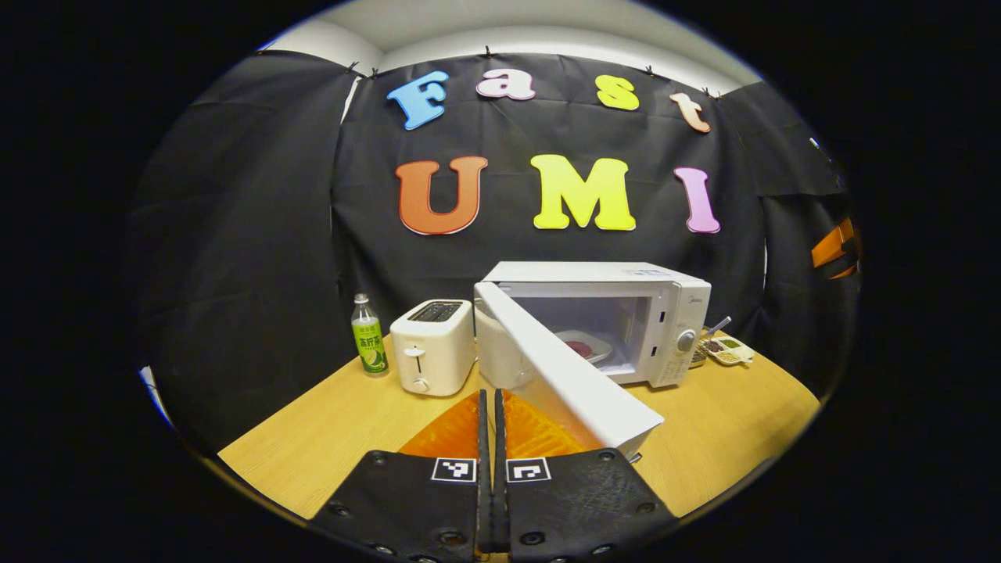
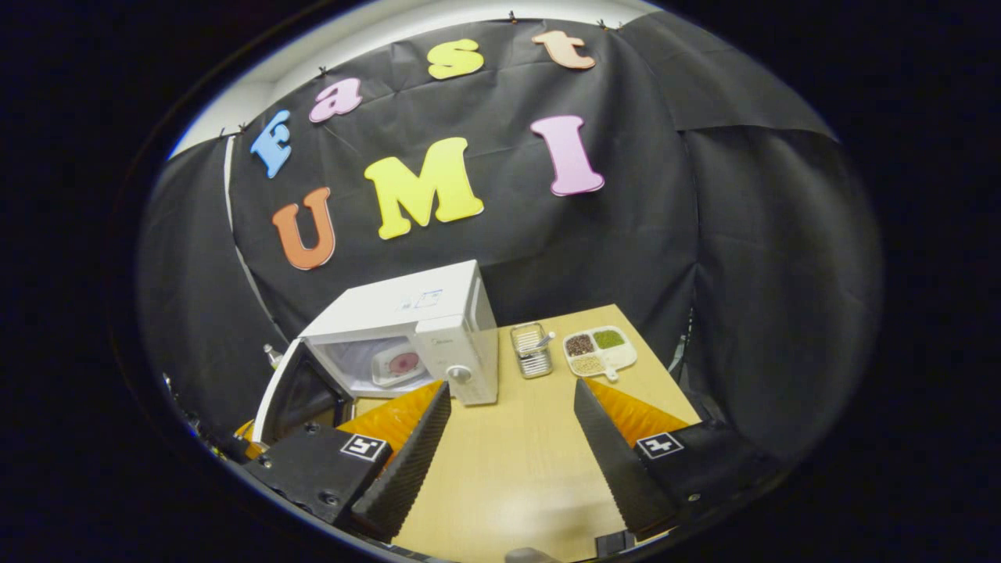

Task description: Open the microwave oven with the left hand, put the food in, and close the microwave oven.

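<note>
Microwave (image 1: 665, 313) door (image 1: 571, 375) ajar, plate of food (image 1: 583, 345) inside.

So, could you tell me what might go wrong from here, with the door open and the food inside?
1. The left gripper is shut and close beside the open door; a push near its free edge could slip off.
2. A hard swing might shift the microwave toward the toaster and bottle.
3. The plate of food looks well inside, so jamming seems unlikely.

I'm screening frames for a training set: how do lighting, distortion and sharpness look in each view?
Left gripper view: even light, sharp throughout, the microwave door stretched by fisheye bowing. Right gripper view: the scene tilts, the table shows soft glare near the bottom, and the plate inside stays readable.
</note>
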`<state>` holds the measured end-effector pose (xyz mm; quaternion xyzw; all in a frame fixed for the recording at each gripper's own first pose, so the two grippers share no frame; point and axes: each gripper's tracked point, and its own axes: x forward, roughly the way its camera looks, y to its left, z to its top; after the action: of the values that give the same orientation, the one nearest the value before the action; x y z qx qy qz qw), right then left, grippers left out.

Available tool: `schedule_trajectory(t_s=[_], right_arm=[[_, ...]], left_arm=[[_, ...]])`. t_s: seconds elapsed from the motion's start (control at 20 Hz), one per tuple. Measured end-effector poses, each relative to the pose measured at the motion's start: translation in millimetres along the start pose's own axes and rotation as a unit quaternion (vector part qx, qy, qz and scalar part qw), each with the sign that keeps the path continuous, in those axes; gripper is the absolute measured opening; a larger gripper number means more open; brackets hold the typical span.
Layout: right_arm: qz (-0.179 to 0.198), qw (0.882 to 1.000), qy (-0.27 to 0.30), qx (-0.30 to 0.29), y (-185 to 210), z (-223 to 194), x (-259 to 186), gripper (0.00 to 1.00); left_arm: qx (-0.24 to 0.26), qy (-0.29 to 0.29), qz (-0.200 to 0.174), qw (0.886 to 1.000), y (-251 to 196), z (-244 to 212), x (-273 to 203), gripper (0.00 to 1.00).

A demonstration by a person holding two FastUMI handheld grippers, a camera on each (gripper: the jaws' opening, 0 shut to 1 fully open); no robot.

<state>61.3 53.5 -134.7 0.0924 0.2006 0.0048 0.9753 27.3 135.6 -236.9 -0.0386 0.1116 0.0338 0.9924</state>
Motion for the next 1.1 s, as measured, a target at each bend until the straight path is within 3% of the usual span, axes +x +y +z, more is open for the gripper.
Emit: schedule_trajectory(t_s=[0.25, 0.3, 0.35, 0.4, 0.45, 0.5, 0.55, 0.85, 1.1], right_arm=[[-0.014, 1.0, 0.002, 0.003, -13.2, 1.5, -5.4, 1.0], [-0.018, 1.0, 0.002, 0.003, -17.0, 2.4, -6.4, 0.91], [-0.02, 1.0, 0.003, 0.004, -19.9, 2.4, -8.0, 0.91], [-0.024, 1.0, 0.004, 0.005, -23.1, 3.1, -9.3, 1.0], [-0.027, 1.0, 0.004, 0.006, -26.4, 4.1, -10.4, 1.0], [-0.029, 1.0, 0.003, 0.008, -27.7, 6.0, -11.0, 0.92], [-0.032, 0.999, 0.002, 0.008, -30.2, 8.0, -11.8, 1.0], [-0.037, 0.999, 0.012, 0.026, -40.4, 9.6, -9.1, 1.0], [-0.042, 0.999, 0.011, 0.017, -52.6, 13.7, -4.4, 1.0]], left_arm=[[0.016, 0.032, -0.052, 0.998, -49.2, -25.7, 6.5, 0.0], [0.017, 0.032, -0.062, 0.997, -59.9, -26.6, 8.4, 0.0], [0.018, 0.032, -0.073, 0.997, -71.1, -27.7, 13.4, 0.0], [0.02, 0.031, -0.078, 0.996, -80.6, -27.0, 16.5, 0.0], [0.02, 0.03, -0.088, 0.995, -90.6, -25.2, 20.6, 0.0], [0.02, 0.027, -0.097, 0.995, -100.7, -23.3, 23.4, 0.0], [0.022, 0.021, -0.107, 0.994, -111.3, -18.3, 26.7, 0.0], [0.035, 0.006, -0.144, 0.989, -151.3, -2.4, 49.7, 0.0], [0.039, 0.002, -0.154, 0.987, -171.8, 3.4, 70.9, 0.0]])
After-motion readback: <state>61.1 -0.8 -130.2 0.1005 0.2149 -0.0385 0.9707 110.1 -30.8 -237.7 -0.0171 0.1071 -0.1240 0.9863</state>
